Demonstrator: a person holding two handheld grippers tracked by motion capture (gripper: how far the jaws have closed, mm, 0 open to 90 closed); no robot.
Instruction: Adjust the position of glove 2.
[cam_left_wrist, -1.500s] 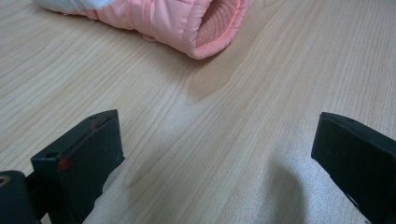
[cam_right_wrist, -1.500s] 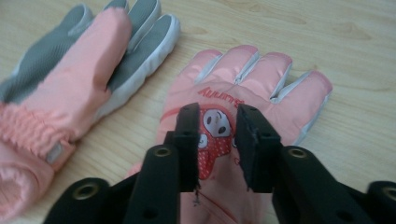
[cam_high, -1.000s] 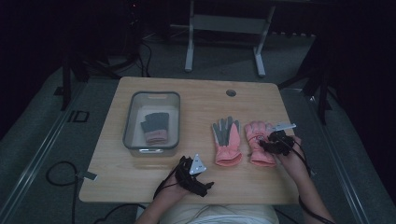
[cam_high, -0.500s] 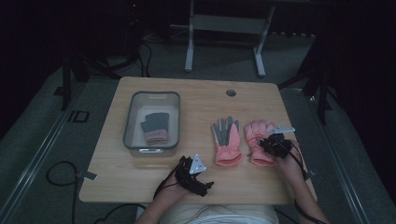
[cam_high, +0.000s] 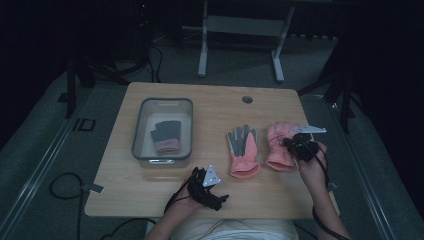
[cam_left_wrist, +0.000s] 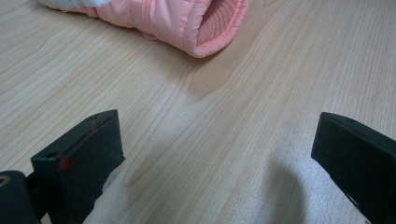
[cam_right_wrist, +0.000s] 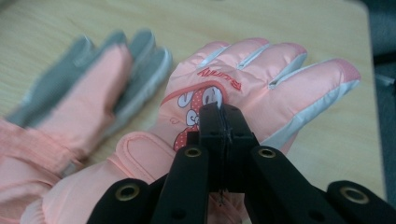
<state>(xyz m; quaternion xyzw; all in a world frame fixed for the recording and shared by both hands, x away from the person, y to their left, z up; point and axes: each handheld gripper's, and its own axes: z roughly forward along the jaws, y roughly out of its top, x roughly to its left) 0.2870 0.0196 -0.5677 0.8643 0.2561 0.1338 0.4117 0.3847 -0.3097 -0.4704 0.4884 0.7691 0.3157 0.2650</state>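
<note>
Two pink gloves lie side by side on the wooden table (cam_high: 150, 200). One glove (cam_high: 243, 150) shows its grey palm. The other glove (cam_high: 280, 150) lies back up, with a cartoon print (cam_right_wrist: 201, 100). My right gripper (cam_high: 290, 144) is over that printed glove (cam_right_wrist: 261, 79); it (cam_right_wrist: 223, 112) is shut, tips against the fabric, and I cannot tell whether any is pinched. My left gripper (cam_high: 215, 190) rests near the front edge and stands wide open (cam_left_wrist: 217, 158) over bare wood, a pink cuff (cam_left_wrist: 205, 28) ahead of it.
A clear plastic bin (cam_high: 140, 125) stands at the left of the table and holds a grey and pink glove (cam_high: 165, 136). A round hole (cam_high: 247, 99) sits near the far edge. Dark floor and a metal stand (cam_high: 240, 30) lie beyond the table.
The right hand and its gripper have shifted only slightly over the printed glove. The left gripper has stayed in place.
</note>
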